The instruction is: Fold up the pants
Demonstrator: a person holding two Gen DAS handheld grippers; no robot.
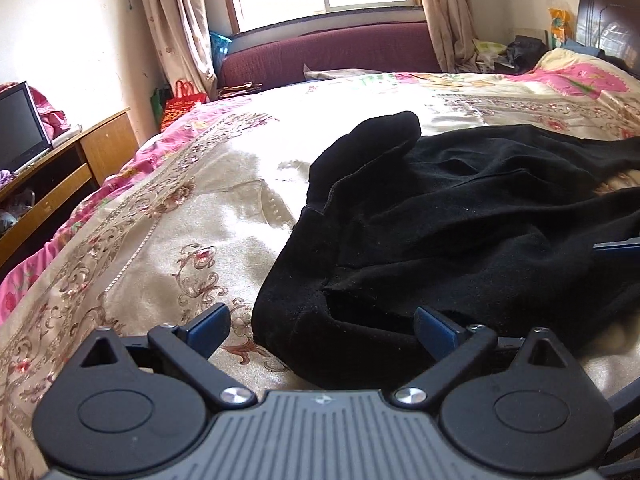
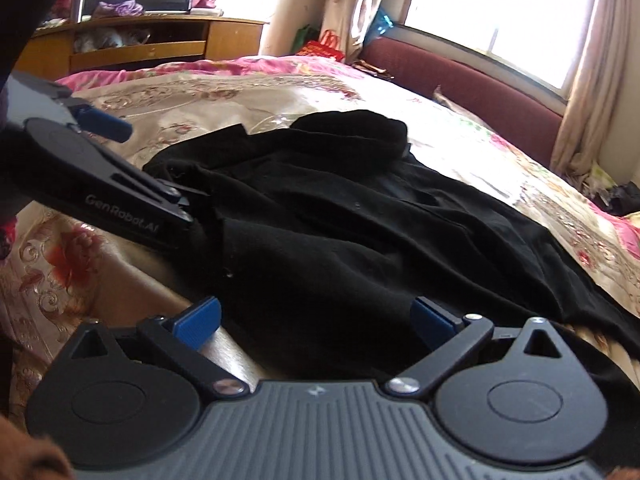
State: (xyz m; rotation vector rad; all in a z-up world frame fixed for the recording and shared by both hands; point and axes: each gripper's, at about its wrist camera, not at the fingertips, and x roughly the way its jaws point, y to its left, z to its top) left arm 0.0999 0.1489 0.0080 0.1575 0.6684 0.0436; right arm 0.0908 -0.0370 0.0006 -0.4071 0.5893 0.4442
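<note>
black pants [image 1: 460, 216] lie crumpled on the flowered bedspread [image 1: 160, 240], one end bunched up; left gripper [image 1: 320, 330] and right gripper [image 2: 316, 322] both spread wide, holding nothing; risk: pinching a single layer, or snagging the slick cover underneath

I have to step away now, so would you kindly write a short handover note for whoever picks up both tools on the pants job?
Left tool: open, empty, at the near edge of the pants.
Right tool: open, empty, low over the same near edge, further right.
Pants: black, lying rumpled on the bed, one end bunched up at the far side.
Done: no neat fold shows yet.
Left: grip the near edge with both tools, probably smooth the cloth flat, then fold it.
</note>
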